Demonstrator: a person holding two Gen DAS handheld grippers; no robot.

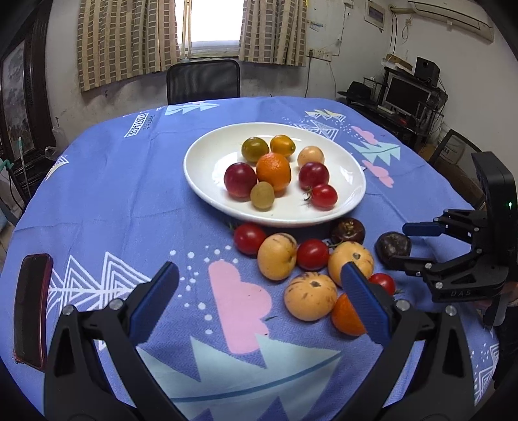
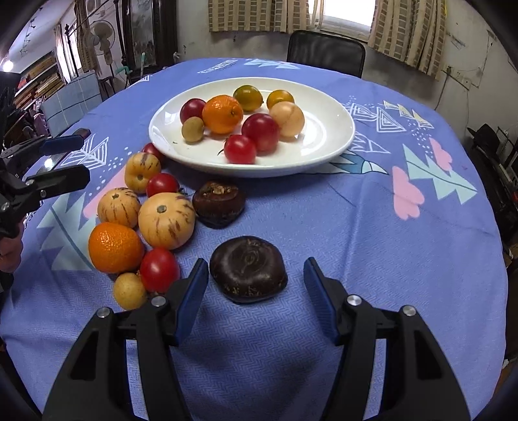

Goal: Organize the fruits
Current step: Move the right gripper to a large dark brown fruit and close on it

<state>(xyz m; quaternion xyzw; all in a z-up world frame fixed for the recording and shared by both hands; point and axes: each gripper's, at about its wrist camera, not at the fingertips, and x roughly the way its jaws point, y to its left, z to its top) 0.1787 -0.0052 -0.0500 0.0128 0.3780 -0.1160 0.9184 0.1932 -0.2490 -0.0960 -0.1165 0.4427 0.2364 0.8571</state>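
Two grippers are up, and both of yours stand released with nothing between the blue pads. Your right gripper (image 2: 255,281) has its fingers spread on either side of a dark brown fruit (image 2: 248,270) that lies on the blue tablecloth (image 2: 388,243); neither pad touches it. Your left gripper (image 1: 259,285) hovers wide apart over the cloth, its right finger in front of the loose pile.

Just left of the dark fruit sit a red tomato (image 2: 159,269), a small tan fruit (image 2: 129,290) and an orange (image 2: 116,247). Behind those lie three striped yellow fruits, the biggest (image 2: 166,220) touching the orange, with another tomato (image 2: 162,184) among them. A second dark brown fruit (image 2: 219,203) rests beyond, just short of the plate.

The white plate (image 2: 323,142) stands in the middle of the table and holds eight pieces: an orange (image 2: 222,114), two dark red plums, one tomato, a pale peach-coloured fruit, a greenish one, a yellow one and a small tan one.

A phone in a red case (image 1: 32,311) lies at the left edge of the table. A black chair (image 1: 204,81) stands at the far side, below the curtained window (image 1: 210,22).
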